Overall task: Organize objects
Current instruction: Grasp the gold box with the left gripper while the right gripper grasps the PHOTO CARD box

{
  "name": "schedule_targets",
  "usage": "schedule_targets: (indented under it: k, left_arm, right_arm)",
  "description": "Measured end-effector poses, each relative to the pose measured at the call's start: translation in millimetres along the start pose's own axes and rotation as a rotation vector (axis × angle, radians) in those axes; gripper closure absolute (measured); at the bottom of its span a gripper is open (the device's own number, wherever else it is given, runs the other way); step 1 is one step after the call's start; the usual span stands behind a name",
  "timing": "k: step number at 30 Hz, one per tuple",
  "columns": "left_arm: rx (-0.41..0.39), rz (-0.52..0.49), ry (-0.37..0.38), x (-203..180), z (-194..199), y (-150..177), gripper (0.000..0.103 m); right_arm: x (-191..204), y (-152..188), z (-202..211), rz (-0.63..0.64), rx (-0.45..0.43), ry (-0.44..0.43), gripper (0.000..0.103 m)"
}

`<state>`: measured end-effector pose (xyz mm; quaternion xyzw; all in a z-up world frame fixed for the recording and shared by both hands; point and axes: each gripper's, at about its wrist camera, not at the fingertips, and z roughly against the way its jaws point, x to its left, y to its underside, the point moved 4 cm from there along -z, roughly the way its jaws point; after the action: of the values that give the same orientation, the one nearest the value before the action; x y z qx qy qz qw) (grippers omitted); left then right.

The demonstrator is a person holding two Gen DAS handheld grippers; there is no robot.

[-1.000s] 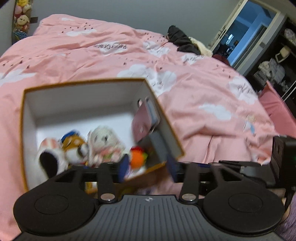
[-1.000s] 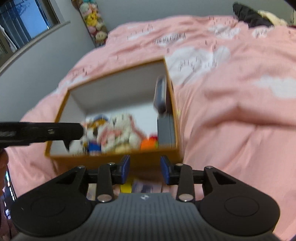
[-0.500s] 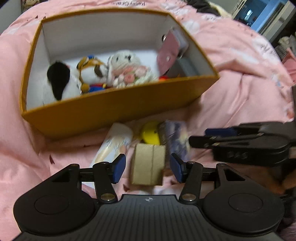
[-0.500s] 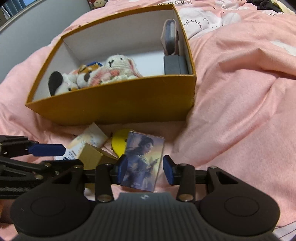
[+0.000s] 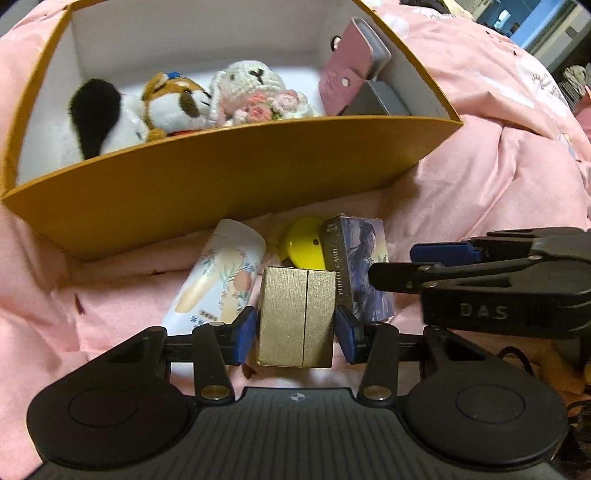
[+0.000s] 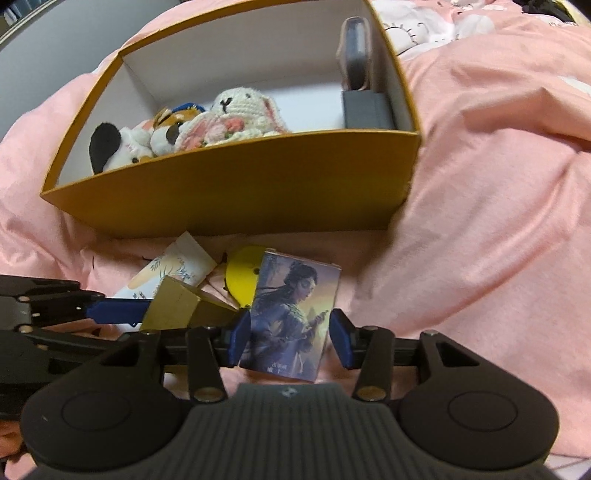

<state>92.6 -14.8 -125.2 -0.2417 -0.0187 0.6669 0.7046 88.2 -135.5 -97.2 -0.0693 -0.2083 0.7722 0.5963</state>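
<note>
An orange box (image 5: pixel 229 173) (image 6: pixel 236 192) sits on the pink bed and holds plush toys (image 5: pixel 173 99) (image 6: pixel 236 118), a pink wallet (image 5: pixel 347 70) and a grey case (image 5: pixel 376 103). In front of it lie a gold box (image 5: pixel 295 317) (image 6: pixel 177 306), a card box with a woman's picture (image 5: pixel 362 266) (image 6: pixel 291 314), a white floral tube (image 5: pixel 218 277) (image 6: pixel 173 269) and a yellow round object (image 5: pixel 303 243) (image 6: pixel 242 277). My left gripper (image 5: pixel 295 332) is open, its pads either side of the gold box. My right gripper (image 6: pixel 290 339) is open around the card box.
The pink duvet (image 6: pixel 480 184) lies rumpled around the box, with a raised fold to the right. The right gripper's body (image 5: pixel 498 288) reaches in from the right of the left wrist view. A doorway (image 5: pixel 517 22) shows at far right.
Both grippers have come down from above the orange box to the items in front of it. The left now straddles the gold box, the right the card box.
</note>
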Motion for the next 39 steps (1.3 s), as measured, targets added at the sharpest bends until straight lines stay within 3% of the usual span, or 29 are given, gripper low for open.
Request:
schedule_targets:
  k: [8,11,18,21,30,39]
  left_arm:
    - [-0.081,0.076,-0.023,14.2,37.2,-2.6,0.051]
    - [-0.114,0.091,-0.048,18.0,43.6,-7.6,0.051]
    - [-0.120,0.106,-0.040,18.1,41.9,-11.1,0.051]
    - [-0.120,0.106,-0.044,18.5,40.9,-10.2,0.051]
    - [-0.116,0.099,-0.034,17.7,40.0,-8.0,0.051]
    - [-0.099,0.089,-0.028,14.7,35.8,-7.0,0.051]
  right_arm:
    - [20.1,-2.1,-18.6,0.080,0.040,0.020,0.045]
    - [27.8,-3.6,-27.7,0.123,0.049,0.062,0.044]
    - [44.5,-0.7,-51.9,0.252,0.071,0.190,0.029]
    - [42.3,-0.1,-53.3,0.255,0.070,0.228,0.037]
    - [15.7,1.3,-16.4,0.132,0.058,0.138,0.069]
    - [-29.6,-10.0,-8.3,-0.029,0.061,0.087,0.076]
